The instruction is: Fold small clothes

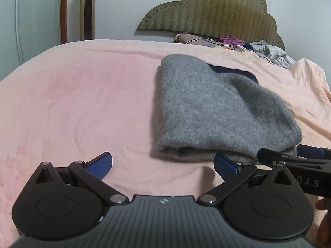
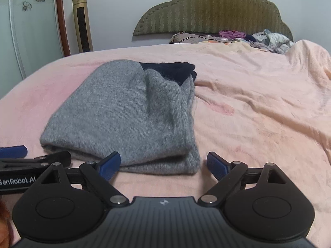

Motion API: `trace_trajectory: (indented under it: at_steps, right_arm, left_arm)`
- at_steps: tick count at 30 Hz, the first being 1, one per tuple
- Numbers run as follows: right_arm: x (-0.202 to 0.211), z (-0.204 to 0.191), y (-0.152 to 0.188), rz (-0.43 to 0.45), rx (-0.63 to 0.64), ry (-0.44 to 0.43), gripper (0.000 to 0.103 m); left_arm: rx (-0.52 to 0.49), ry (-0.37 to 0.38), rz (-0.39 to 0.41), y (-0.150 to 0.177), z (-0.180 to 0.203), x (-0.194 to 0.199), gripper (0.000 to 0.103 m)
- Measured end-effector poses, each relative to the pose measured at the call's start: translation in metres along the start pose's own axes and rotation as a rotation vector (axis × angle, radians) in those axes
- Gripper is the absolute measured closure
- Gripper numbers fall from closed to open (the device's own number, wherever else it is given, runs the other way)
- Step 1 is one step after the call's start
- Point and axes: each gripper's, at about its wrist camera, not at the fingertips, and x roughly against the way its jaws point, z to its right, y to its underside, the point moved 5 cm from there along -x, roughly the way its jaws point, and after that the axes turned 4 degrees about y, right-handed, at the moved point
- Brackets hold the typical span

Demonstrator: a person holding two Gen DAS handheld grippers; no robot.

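Your grey knitted garment lies folded on the pink bedspread, with a dark navy part showing at its far end. Your right gripper sits just before its near folded edge, fingers spread wide and pinching nothing. Your left gripper is beside it, off the garment's near left corner, its blue pads likewise wide apart over bare bedspread. Farther back, a heap of loose clothes rests below the padded olive headboard, and a gold tower fan stands against the wall.
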Motion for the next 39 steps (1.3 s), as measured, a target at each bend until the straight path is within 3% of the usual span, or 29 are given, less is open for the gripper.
trace_trajectory:
  at_steps: [14, 39]
  right_arm:
    - [-0.001, 0.003, 0.015, -0.018, -0.004, 0.023, 0.0]
    - [-0.003, 0.003, 0.017, -0.023, -0.006, 0.031, 0.0]
  left_arm:
    - [-0.051, -0.074, -0.009, 0.008, 0.006, -0.003, 0.0]
    - [-0.056, -0.086, -0.017, 0.007, 0.005, -0.007, 0.0]
